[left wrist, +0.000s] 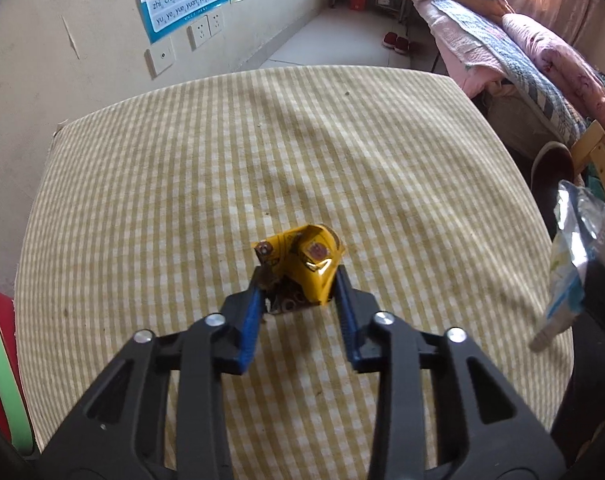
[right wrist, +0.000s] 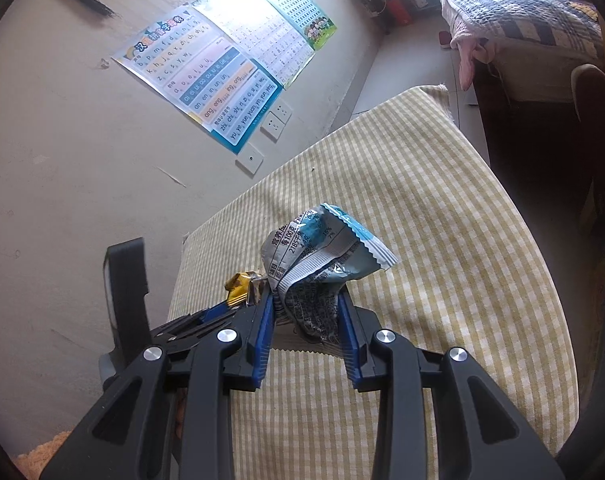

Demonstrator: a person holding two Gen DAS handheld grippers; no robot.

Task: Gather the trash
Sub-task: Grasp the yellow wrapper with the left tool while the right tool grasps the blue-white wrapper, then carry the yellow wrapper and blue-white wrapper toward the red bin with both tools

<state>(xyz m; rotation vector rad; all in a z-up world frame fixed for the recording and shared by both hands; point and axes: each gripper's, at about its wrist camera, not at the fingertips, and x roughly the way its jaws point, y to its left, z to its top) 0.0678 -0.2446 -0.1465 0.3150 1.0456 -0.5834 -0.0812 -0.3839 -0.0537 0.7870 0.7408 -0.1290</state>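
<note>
My left gripper (left wrist: 298, 284) is shut on a crumpled yellow wrapper (left wrist: 306, 260) and holds it over the yellow checked tablecloth (left wrist: 262, 152). My right gripper (right wrist: 304, 300) is shut on a crumpled blue and silver snack wrapper (right wrist: 322, 260), lifted above the table. That blue wrapper also shows at the right edge of the left wrist view (left wrist: 574, 260). The left gripper with the yellow wrapper (right wrist: 240, 284) shows just left of my right gripper in the right wrist view.
The table (right wrist: 442, 240) stands against a beige wall with pinyin posters (right wrist: 206, 80) and sockets (left wrist: 206, 28). A bed with quilts (left wrist: 522, 60) stands to the right, a wooden chair (left wrist: 598, 160) beside the table. Red slippers (left wrist: 396, 42) lie on the floor.
</note>
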